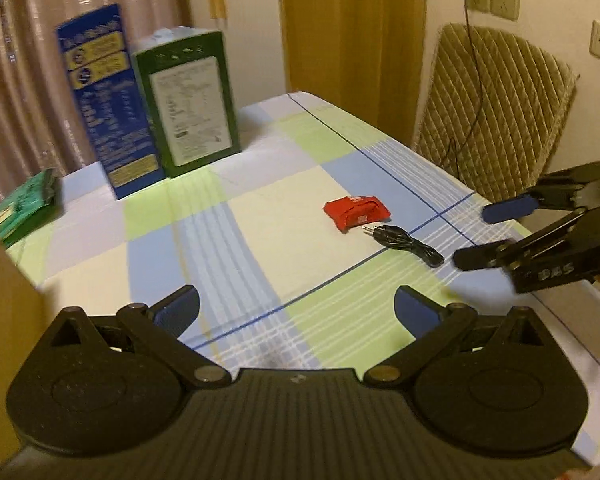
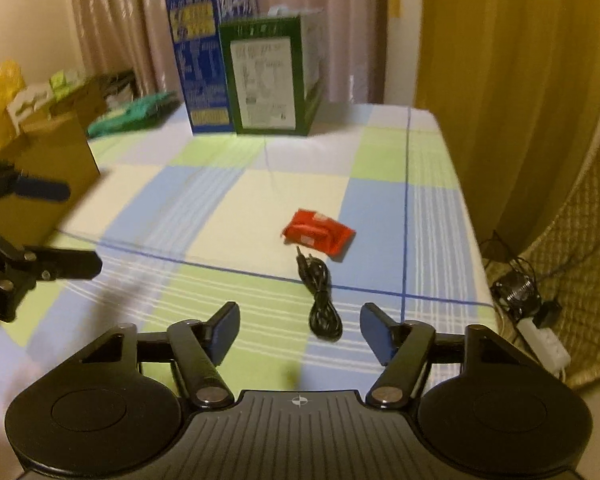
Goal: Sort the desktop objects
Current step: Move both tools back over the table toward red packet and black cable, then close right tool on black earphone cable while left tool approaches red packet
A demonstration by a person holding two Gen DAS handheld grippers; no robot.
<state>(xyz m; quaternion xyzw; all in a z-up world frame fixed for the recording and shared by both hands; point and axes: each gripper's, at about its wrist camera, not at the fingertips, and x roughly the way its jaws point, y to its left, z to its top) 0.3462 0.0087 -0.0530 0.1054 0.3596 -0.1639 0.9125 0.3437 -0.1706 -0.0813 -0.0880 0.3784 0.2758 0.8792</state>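
Observation:
A red packet lies on the checked tablecloth, with a coiled black audio cable just in front of it. My right gripper hovers over the near end of the cable, jaws open and touching nothing. In the left wrist view the right gripper comes in from the right edge, its tips close to the cable. My left gripper is open and empty above the cloth, well left of both objects; the right wrist view shows the left gripper at the left edge.
A blue box and a green box stand at the table's far side. A brown cardboard box and a green packet sit at the left. A quilted chair stands beyond the right table edge.

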